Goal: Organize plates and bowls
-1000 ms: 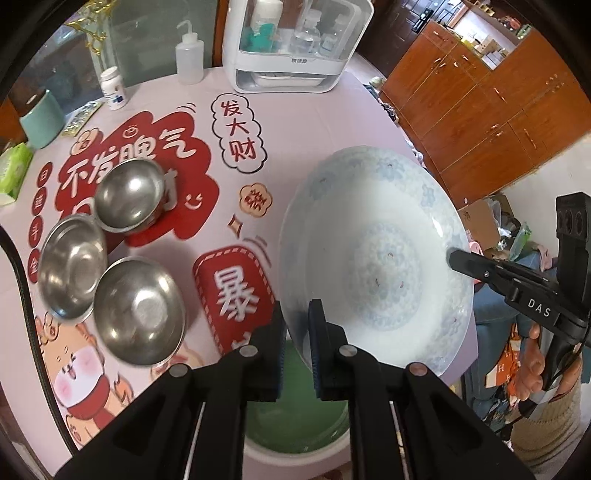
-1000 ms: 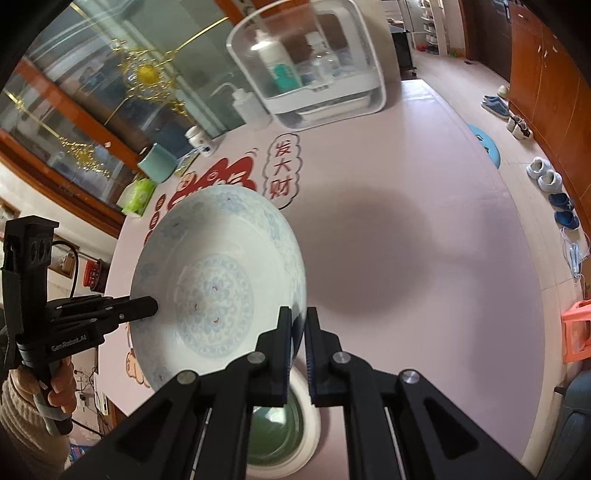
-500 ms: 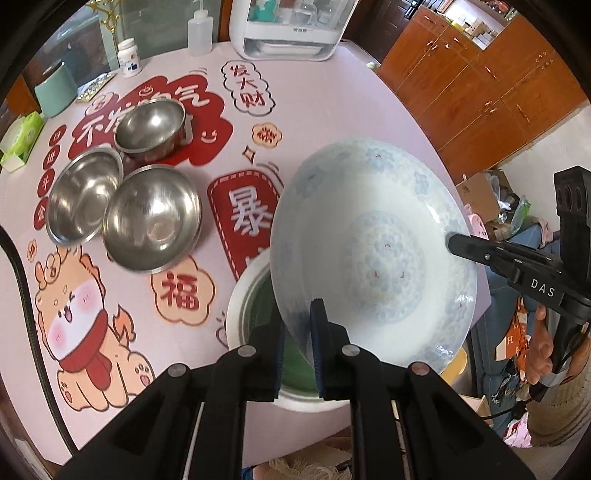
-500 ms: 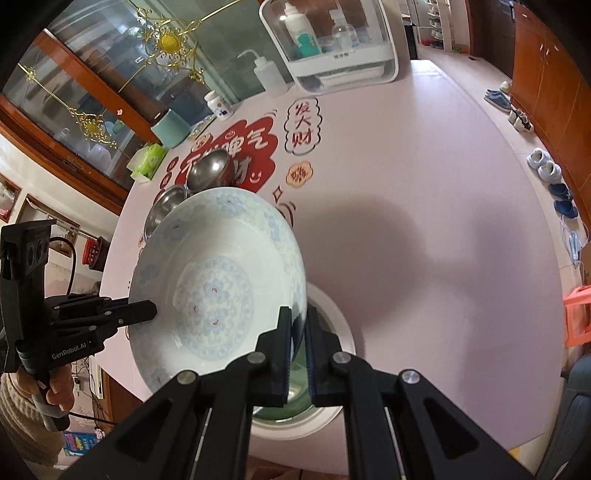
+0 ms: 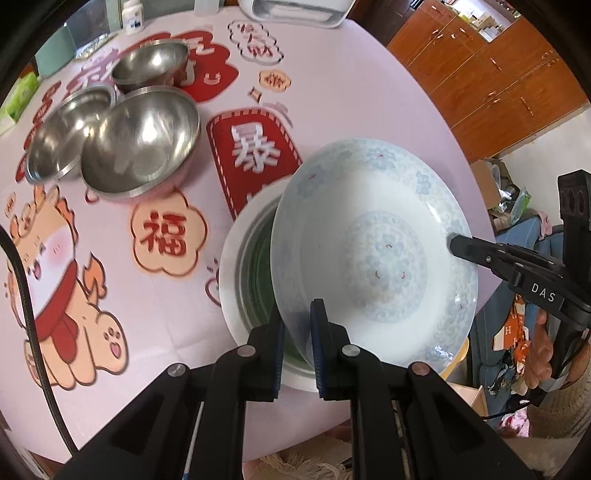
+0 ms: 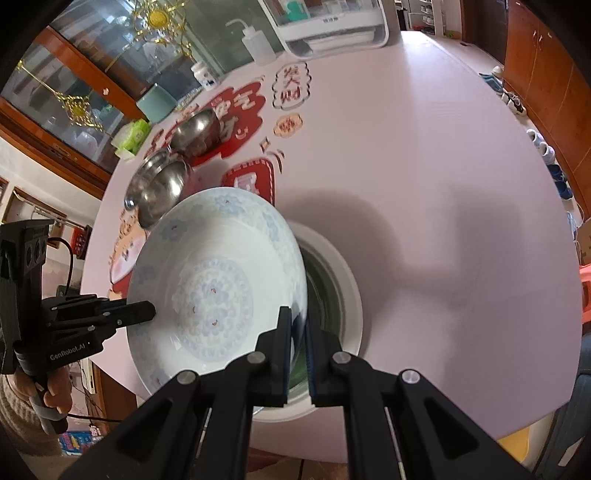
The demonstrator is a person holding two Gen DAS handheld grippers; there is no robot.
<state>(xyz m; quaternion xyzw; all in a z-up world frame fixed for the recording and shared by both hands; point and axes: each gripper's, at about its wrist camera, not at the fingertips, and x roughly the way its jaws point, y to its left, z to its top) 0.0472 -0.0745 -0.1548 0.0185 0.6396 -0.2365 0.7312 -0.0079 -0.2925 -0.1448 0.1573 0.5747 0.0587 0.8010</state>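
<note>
The round desk (image 5: 369,92), covered in a pink cloth with red festive prints, carries everything, and most of its right half lies bare, which leaves room for sorting.

The blue-patterned porcelain plate (image 5: 384,258) is the largest dish. It hangs tilted in the air near the desk's front edge, partly over the green-centred plate (image 5: 236,273), which lies flat on the cloth. That overlap suggests the 2 plates are meant to be stacked, patterned 1 on top.

It is carried from 2 opposite sides, probably because a wide, shallow, slippery rim would swing or slip from a single pinch. The left gripper (image 5: 297,332) has its jaws nearly closed on the near-left rim, pads on both faces. The right gripper (image 6: 297,339) clamps the opposite rim the same way, jaws all but closed. Both point steeply downward, which suits lowering.

3 steel bowls (image 5: 140,144) sit clustered on the left, touching or overlapping, well apart from the plates; grouping bowls there keeps the kinds separate.

Bottles and a clear storage box (image 6: 332,22) stand at the far edge, out of the way.
</note>
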